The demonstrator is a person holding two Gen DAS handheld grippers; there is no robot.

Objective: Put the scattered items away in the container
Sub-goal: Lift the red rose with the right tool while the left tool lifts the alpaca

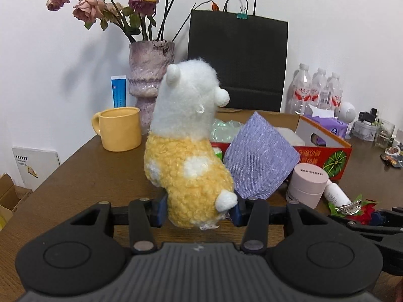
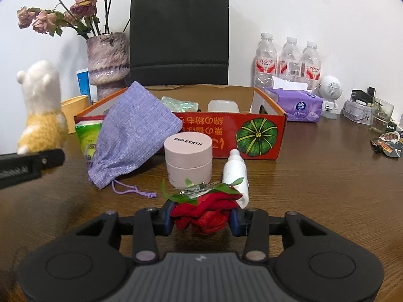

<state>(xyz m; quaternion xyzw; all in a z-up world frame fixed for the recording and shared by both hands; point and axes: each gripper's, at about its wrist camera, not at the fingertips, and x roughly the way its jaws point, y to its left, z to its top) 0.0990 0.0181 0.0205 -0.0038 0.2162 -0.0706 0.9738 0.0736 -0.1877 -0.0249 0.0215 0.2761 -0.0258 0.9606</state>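
Your left gripper [image 1: 199, 210] is clamped on the plush toy [image 1: 187, 156] at its yellow rump, low centre of the left wrist frame, with the white head standing above. The pile gives under the pads, so you hold fluff as much as body — it likely weighs next to nothing and will not slip, but the tall head may flop once you tilt it. A hold low on the body, as here, looks sound to me.

Your right gripper [image 2: 202, 217] is closed on the red fabric rose [image 2: 205, 210], low centre of its own frame. The petals are soft and crushable, and a metal clip [image 2: 195, 188] lies across the green leaves just above the pads — I judge that the stiff part, and a firmer hold if the cloth starts to slide.

Further up the right frame, the pink jar [image 2: 188, 158] and the white bottle [image 2: 236, 176] stand and lie side by side on the table [image 2: 314, 188]; both look rigid and smooth, so likely slippery. The lilac drawstring pouch [image 2: 131, 136] leans against the front wall of the red cardboard box [image 2: 257, 136], limp and easy to pinch anywhere. The box sits mid-frame, open-topped, with a few things already inside.
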